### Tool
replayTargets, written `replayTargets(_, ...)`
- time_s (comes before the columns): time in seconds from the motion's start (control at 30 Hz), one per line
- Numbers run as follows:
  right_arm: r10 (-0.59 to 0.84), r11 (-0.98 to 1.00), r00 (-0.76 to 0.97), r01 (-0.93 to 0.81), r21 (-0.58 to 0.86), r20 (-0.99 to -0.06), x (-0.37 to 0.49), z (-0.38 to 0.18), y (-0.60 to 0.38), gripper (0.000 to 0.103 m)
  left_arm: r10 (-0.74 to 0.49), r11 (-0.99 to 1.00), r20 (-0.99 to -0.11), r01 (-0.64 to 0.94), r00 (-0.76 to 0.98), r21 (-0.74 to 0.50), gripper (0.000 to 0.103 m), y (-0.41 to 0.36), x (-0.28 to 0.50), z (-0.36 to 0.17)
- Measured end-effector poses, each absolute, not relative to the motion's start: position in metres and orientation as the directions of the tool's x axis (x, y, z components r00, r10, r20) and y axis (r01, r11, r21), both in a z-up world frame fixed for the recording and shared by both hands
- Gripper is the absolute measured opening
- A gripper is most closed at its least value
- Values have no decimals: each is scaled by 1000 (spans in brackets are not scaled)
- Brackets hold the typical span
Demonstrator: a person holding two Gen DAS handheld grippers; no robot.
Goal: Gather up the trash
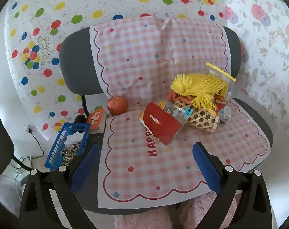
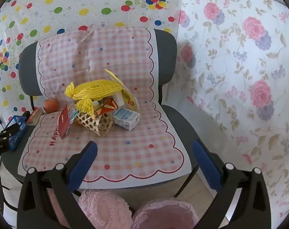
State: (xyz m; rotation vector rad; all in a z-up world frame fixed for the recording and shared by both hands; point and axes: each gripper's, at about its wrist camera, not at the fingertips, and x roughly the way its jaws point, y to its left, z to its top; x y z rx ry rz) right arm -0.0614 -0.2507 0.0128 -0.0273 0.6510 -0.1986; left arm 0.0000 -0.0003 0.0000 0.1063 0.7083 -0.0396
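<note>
**Grippers spread above the chair's front edge**

Left gripper [image 1: 145, 167] and right gripper [image 2: 144, 167] both gape, empty, over bare cloth [image 2: 125, 152]; trash [image 2: 94, 93] heaps in a tipped basket [image 2: 98, 124] mid-seat; blue bin [image 1: 68, 145] at the left edge holds husks.

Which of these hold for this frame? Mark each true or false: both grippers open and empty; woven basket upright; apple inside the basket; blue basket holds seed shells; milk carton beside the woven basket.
1. Left gripper and right gripper are open and empty. True.
2. The woven basket stands upright. False: it lies tipped over.
3. The apple is inside it. False: it sits apart, on the seat.
4. The blue basket holds seed shells. True.
5. The milk carton lies beside the woven basket. True.
</note>
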Motion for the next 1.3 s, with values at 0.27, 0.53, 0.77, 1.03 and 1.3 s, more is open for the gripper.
replayTargets(0.27,-186,982,780,170,-84,-597,-59,11,-251,97,4,996,-649,55,761,69,96,5,-2,-6)
replayTargets(0.53,-190,981,776,174,-85,-601,-58,10,-250,97,6,996,-659,51,752,68,96,8,4,-2)
replayTargets(0.77,-188,981,778,173,-83,-600,-57,11,-250,97,13,996,-655,46,756,73,96,10,3,0)
replayTargets(1.03,-189,981,778,172,-85,-599,-57,12,-250,97,13,996,-654,46,756,74,96,10,3,0)
replayTargets(1.3,-187,982,778,171,-84,-600,-54,12,-248,97,19,996,-654,42,756,77,96,10,3,1)
